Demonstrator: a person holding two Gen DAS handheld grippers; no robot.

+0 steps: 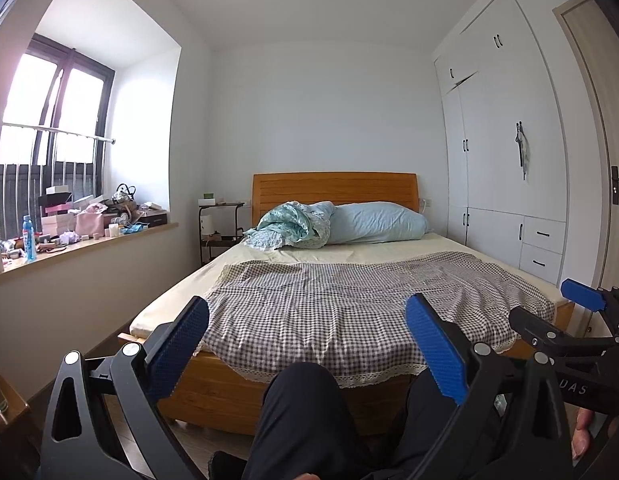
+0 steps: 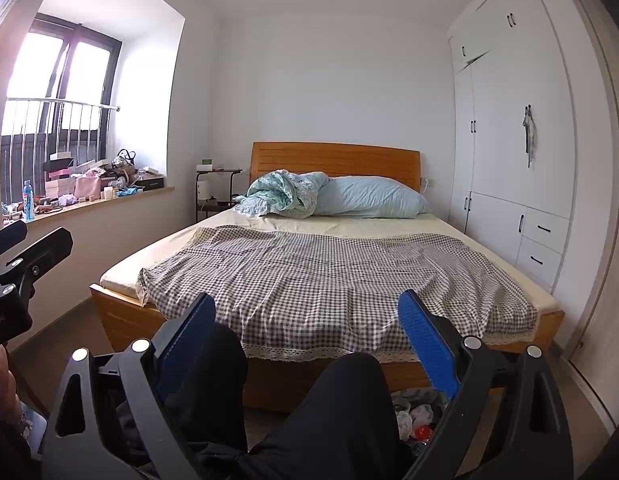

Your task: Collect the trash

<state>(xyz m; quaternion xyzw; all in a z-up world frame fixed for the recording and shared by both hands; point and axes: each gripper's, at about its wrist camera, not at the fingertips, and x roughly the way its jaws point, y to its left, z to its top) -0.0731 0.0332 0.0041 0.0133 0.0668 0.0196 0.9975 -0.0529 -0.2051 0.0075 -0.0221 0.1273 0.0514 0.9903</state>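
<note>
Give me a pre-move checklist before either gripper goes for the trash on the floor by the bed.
1. Left gripper open and holding nothing: ok.
2. Right gripper open and holding nothing: ok.
3. Trash located: ok; a pile of crumpled litter lies on the floor at the foot of the bed, seen in the right wrist view.
4. Path to the pile free: not ok; the person's knee sits right beside it.
5. Bin or bag to receive the trash: cannot tell; none in view.
6. More trash on the window sill: cannot tell; it is cluttered.
</note>
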